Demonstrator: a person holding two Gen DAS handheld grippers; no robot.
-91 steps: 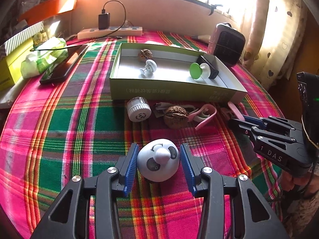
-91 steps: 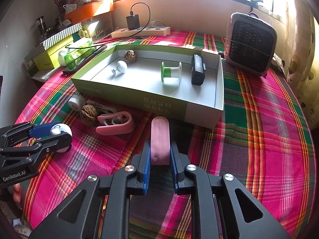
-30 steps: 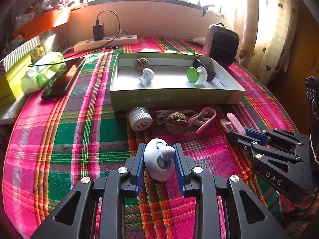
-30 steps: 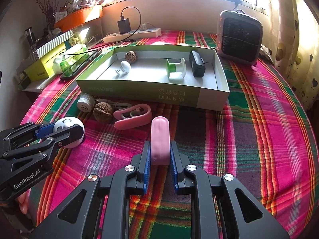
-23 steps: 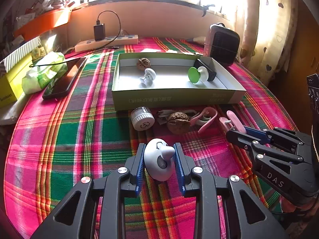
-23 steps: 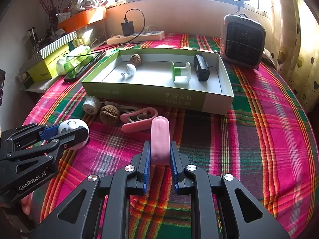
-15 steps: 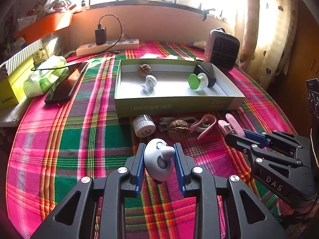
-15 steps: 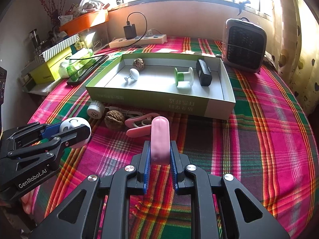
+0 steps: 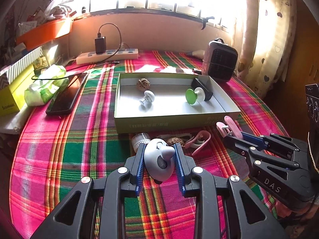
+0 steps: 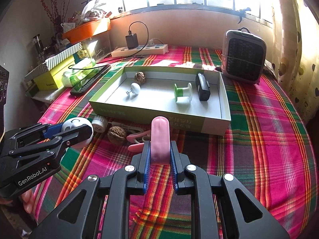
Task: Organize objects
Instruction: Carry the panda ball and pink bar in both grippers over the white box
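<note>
Above the plaid cloth, my left gripper [image 9: 159, 160] clamps the white knob [image 9: 160, 162], my right gripper [image 10: 159, 159] the pink clip [image 10: 159, 139]; I should clear the green box [image 10: 151, 113] wall before releasing inside.

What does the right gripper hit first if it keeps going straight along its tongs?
Probably the near wall of the green box. The right gripper, shut on a pink clip, points at it. The pink clamp on the cloth sits lower left of that line; height is unclear, so it may pass over.

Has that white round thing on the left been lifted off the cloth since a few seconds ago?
Yes. The white round knob has risen off the cloth toward the green box.
</note>
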